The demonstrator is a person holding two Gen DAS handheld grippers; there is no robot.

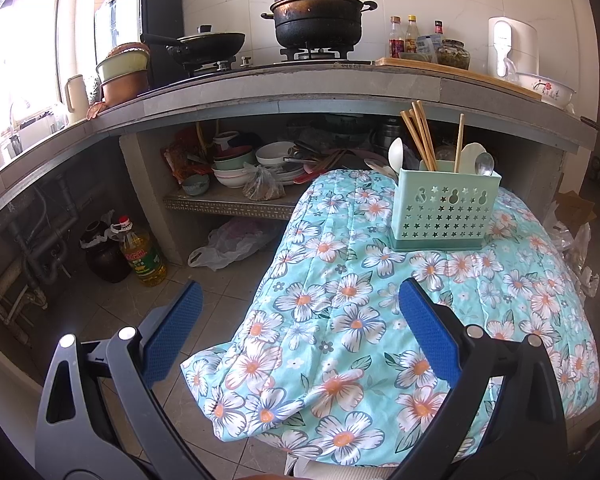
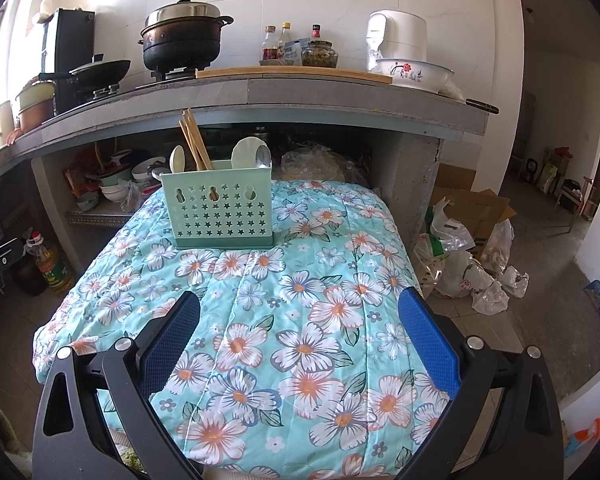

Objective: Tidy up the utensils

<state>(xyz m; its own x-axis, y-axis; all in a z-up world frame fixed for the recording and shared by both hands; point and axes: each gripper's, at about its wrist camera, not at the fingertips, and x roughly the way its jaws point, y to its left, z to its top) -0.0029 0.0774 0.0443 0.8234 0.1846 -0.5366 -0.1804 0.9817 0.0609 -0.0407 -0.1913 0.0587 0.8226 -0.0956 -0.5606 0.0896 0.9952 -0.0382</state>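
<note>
Grippers first: the left gripper [image 1: 300,332] and the right gripper [image 2: 300,336] both hang with blue-padded jaws spread wide and nothing between them, over a flowered quilt [image 2: 284,320]. At about twelve o'clock from the right one and one o'clock from the left, a mint-green utensil basket [image 2: 218,210] stands upright on the quilt, holding chopsticks [image 2: 194,140], a white spoon [image 2: 177,159] and a metal spoon [image 2: 263,157]. Beyond it runs a stone counter [image 2: 260,92] bearing a black pot [image 2: 182,40].
</note>
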